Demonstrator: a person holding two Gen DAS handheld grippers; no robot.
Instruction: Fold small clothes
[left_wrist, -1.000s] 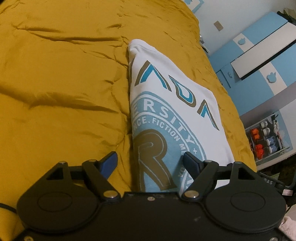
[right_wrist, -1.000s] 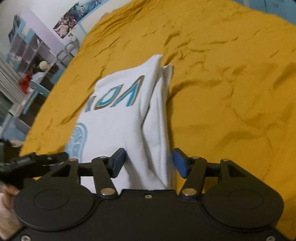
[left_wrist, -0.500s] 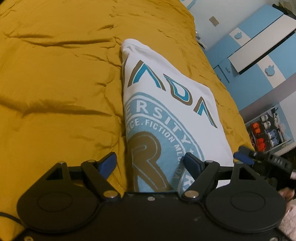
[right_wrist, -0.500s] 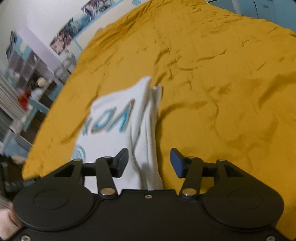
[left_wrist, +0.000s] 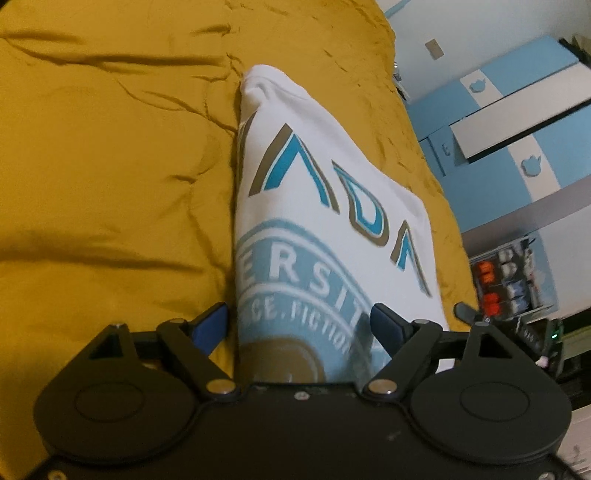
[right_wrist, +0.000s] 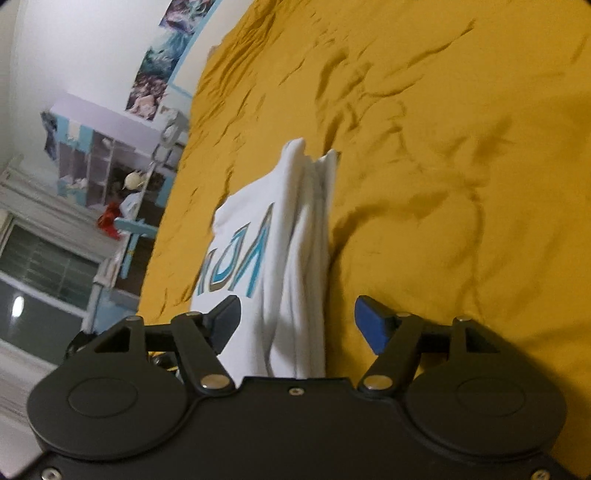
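Folded white T-shirt (left_wrist: 325, 206) laid on the mustard bedspread (left_wrist: 110, 166), both grippers spread above its near end.

The left gripper (left_wrist: 301, 325) is held wide open, with nothing pinched; the shirt's near left fold edge is seen between its pads. The right gripper (right_wrist: 295, 319) has just been opening, and the stacked right-hand layers are seen between its pads, unpressed. If only the top layer is caught in the next pinch, the stack could be pulled apart; the soft, wrinkled bedspread could be snagged too.
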